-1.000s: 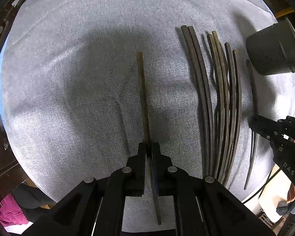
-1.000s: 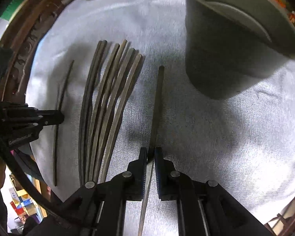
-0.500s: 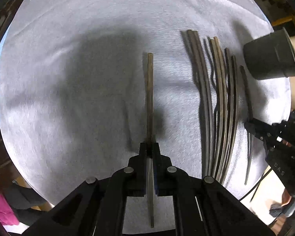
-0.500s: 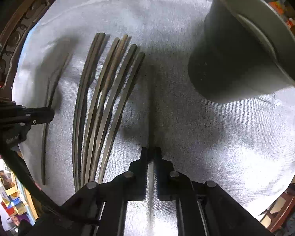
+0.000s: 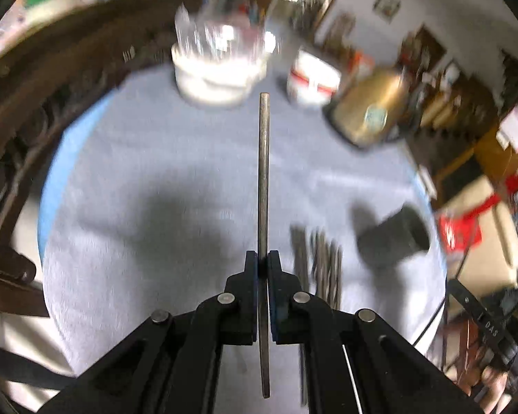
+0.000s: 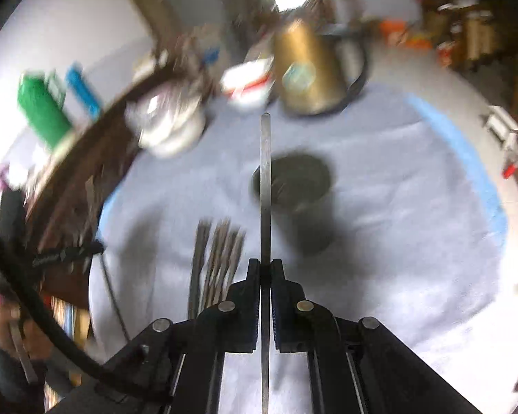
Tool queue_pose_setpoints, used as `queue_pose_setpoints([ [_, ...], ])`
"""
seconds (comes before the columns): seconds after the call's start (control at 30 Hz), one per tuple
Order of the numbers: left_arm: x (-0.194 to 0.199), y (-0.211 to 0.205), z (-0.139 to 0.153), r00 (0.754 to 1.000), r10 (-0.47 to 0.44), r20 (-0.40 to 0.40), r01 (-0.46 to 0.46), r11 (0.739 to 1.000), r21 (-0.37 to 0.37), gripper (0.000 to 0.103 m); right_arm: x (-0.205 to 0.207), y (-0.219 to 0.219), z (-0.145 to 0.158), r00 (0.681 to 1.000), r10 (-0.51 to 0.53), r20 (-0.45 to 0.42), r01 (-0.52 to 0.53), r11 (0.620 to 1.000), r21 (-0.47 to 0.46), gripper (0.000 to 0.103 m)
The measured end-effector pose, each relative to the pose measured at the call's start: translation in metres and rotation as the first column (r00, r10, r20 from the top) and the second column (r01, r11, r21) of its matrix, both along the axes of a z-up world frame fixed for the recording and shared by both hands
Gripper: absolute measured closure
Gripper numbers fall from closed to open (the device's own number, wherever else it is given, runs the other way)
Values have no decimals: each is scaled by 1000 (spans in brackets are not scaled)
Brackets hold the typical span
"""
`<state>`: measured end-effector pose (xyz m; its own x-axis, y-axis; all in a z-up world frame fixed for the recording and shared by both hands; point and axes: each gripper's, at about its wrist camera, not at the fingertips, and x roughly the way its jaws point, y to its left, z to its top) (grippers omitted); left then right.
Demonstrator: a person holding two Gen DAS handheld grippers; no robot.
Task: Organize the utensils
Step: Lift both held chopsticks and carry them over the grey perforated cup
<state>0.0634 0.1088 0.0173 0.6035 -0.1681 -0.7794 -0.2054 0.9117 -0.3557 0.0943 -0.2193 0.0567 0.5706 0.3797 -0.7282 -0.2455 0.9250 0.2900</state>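
Each gripper carries one thin dark utensil, seen edge-on so its kind cannot be told. The left gripper (image 5: 262,258) has its fingers (image 5: 251,269) pressed tight on the left utensil (image 5: 263,172), which runs straight ahead from the pinch with its tip up over the far part of the tabletop (image 5: 155,179), clear of the grey cloth. The right gripper (image 6: 265,265) pinches the right utensil (image 6: 265,186) the same way — fingers (image 6: 253,276) clamped flat against its sides — and that shaft crosses in front of the open mouth of the dark cup (image 6: 293,186) standing upright on the cloth. Both grippers are raised above the tabletop and tilt downward toward it. The loose utensils (image 6: 217,258) lie in a fanned bundle on the cloth between the two grippers, just beside the cup, on its left in the right wrist view. At the far edge stand a white tub (image 5: 217,79), a white-and-red container (image 5: 312,82) and a gold canister (image 6: 307,72). The background is blurred. In the right view the left gripper's black body shows at the left edge, with a hand (image 6: 7,331) below it.
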Motion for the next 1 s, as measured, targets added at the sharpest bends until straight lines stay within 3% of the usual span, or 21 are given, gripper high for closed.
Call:
queue_pose_setpoints([
  [0.13,-7,-23,2,984,53,169,-71,992,101,98,-3,-17,1,980,-110,166,113,994,-7,97],
  [0.2,-8,-25,5,971,62,230,-96,986,137,98,-7,-16,-5,953,-149,265,165,986,-36,97],
  [0.37,-5,-32,0,952,78,297,-140,971,193,98,-4,-18,-18,919,-202,339,226,974,-31,97],
  [0.67,-19,-47,-10,948,50,315,-138,955,261,97,-17,-28,-19,908,-183,376,215,976,-43,97],
  [1.0,-53,-42,0,940,53,338,-134,966,220,97,-47,-45,-16,907,-207,367,226,974,-11,96],
])
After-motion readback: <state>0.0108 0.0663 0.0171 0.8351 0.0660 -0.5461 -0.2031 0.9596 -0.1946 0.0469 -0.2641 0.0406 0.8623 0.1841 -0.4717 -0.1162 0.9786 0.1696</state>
